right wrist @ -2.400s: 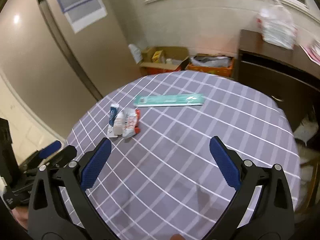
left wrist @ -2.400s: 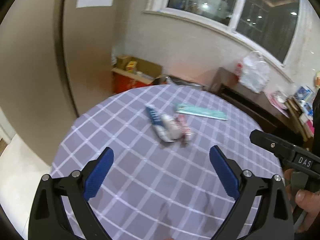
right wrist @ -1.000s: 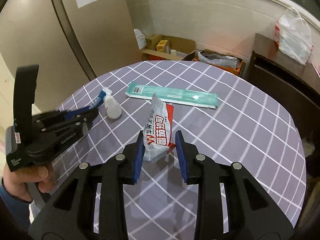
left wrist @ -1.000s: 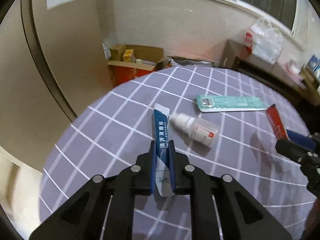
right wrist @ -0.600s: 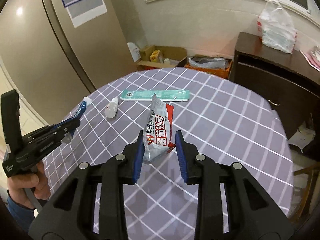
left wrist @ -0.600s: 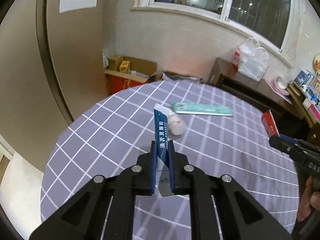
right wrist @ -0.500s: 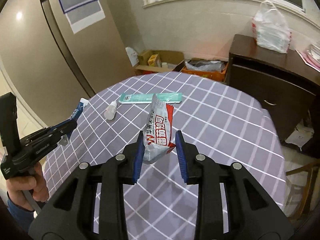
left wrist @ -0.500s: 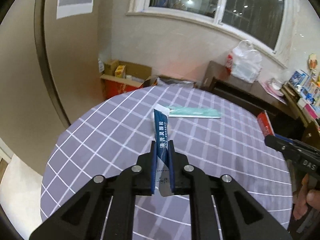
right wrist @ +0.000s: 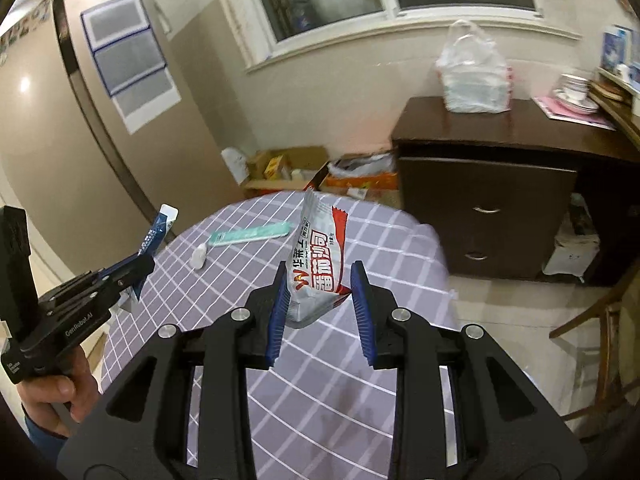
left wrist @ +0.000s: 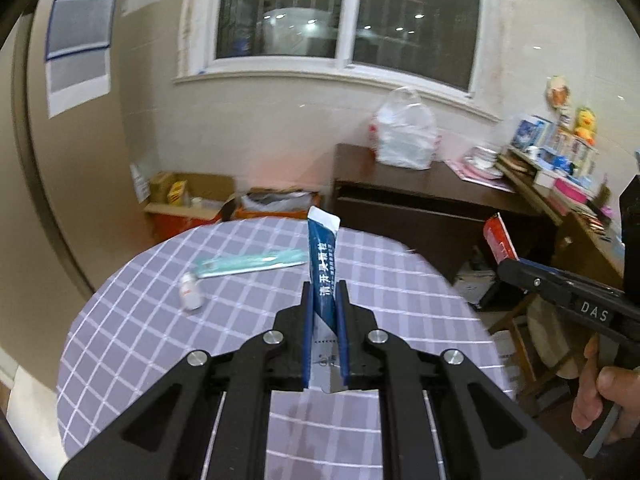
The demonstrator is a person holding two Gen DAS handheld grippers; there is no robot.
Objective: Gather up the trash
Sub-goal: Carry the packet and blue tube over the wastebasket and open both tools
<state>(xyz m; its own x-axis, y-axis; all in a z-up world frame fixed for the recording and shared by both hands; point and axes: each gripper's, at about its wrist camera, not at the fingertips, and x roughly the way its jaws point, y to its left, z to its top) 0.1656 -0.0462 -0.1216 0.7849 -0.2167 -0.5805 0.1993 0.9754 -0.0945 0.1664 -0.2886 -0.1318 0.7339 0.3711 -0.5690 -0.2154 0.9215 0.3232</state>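
My left gripper (left wrist: 325,300) is shut on a flat blue and white tube (left wrist: 322,264) that stands upright between its pads, lifted above the round table (left wrist: 224,352). My right gripper (right wrist: 320,300) is shut on a white and red snack wrapper (right wrist: 318,264), also held up off the table. On the checked cloth lie a small white bottle (left wrist: 190,294) and a long teal packet (left wrist: 252,262). From the right wrist view the left gripper (right wrist: 138,266) shows at the left with the tube (right wrist: 156,236); the bottle (right wrist: 199,257) and the packet (right wrist: 250,235) lie beyond.
A dark wooden cabinet (right wrist: 488,192) with a white plastic bag (right wrist: 474,80) on top stands right of the table. Cardboard boxes (right wrist: 288,168) sit on the floor by the far wall. A wooden chair (right wrist: 600,340) is at the right. A tall beige fridge (right wrist: 80,140) stands at the left.
Both grippers have risen and drawn back from the table with the tube and the wrapper still held. The bottle and teal packet now look smaller and farther away.
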